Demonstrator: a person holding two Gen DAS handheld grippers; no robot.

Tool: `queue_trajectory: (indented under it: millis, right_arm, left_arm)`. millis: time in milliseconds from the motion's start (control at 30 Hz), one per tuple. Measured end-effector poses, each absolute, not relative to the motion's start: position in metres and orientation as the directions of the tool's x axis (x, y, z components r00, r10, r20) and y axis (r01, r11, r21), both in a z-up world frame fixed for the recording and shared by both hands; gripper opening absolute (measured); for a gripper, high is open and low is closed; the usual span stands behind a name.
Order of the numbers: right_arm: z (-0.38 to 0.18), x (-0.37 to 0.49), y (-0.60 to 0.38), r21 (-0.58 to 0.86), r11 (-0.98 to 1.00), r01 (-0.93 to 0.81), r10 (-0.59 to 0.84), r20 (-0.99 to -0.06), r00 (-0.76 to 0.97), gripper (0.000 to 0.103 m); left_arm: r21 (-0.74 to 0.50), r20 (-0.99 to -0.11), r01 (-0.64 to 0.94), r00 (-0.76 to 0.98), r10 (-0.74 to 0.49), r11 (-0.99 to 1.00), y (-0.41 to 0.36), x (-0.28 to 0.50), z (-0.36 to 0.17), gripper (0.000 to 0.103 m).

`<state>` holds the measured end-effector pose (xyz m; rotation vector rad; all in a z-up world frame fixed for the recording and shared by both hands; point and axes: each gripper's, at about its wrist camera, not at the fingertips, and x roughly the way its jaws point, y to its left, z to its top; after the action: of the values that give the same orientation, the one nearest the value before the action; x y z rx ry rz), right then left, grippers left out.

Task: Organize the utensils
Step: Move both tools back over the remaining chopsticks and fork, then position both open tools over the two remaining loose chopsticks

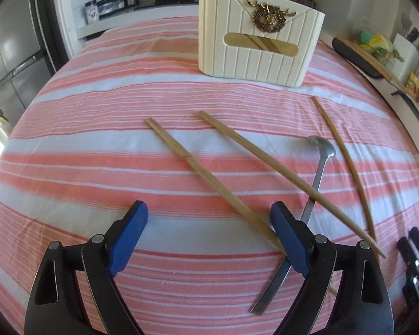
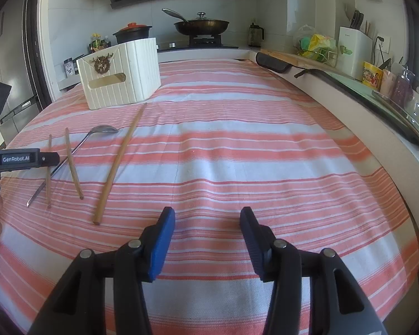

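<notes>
Here, chopstick (image 1: 209, 178) tip lies just beside wide-open left gripper (image 1: 209, 215).

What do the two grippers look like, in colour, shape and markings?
Both the left gripper and the right gripper have black, angular link arms with silver pivot pins and blue pads on the jaws. The right view shows white "GenRobot.AI" lettering on the left one's black body.

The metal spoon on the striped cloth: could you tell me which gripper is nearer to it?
Left. The left gripper hangs open right over the spoon, whose handle passes beside its right finger. The right gripper is open over bare cloth, well off to the spoon's right.
</notes>
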<state>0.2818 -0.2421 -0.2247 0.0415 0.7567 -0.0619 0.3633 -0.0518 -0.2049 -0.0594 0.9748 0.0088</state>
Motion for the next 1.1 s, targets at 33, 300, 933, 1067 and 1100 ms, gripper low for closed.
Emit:
queue_trajectory:
  millis: [33, 300, 933, 1067, 1100]
  right_arm:
    - [-0.225, 0.282, -0.242, 0.015, 0.997, 0.071, -0.041, -0.686, 0.726, 0.05]
    - [-0.224, 0.282, -0.241, 0.007, 0.997, 0.073, -0.048, -0.686, 0.726, 0.05]
    - [-0.195, 0.313, -0.211, 0.008, 1.0, -0.008, 0.012, -0.714, 0.7, 0.05]
    - [-0.201, 0.324, -0.178, -0.06, 0.993, -0.104, 0.024, -0.75, 0.661, 0.05]
    - [-0.201, 0.323, -0.169, -0.065, 0.99, -0.128, 0.036, -0.747, 0.663, 0.05]
  left_arm:
    - [-0.046, -0.829, -0.032, 0.559, -0.02, 0.998, -0.047, 0.361, -0.205, 0.09]
    - [-0.027, -0.843, 0.004, 0.537, -0.025, 1.0, -0.009, 0.339, -0.204, 0.09]
    - [-0.01, -0.821, 0.027, 0.571, -0.023, 1.0, 0.017, 0.314, -0.209, 0.097]
    - [-0.015, -0.816, 0.03, 0.577, -0.029, 0.999, 0.019, 0.313, -0.209, 0.097]
    - [-0.016, -0.814, 0.032, 0.579, -0.031, 0.999, 0.02, 0.313, -0.209, 0.097]
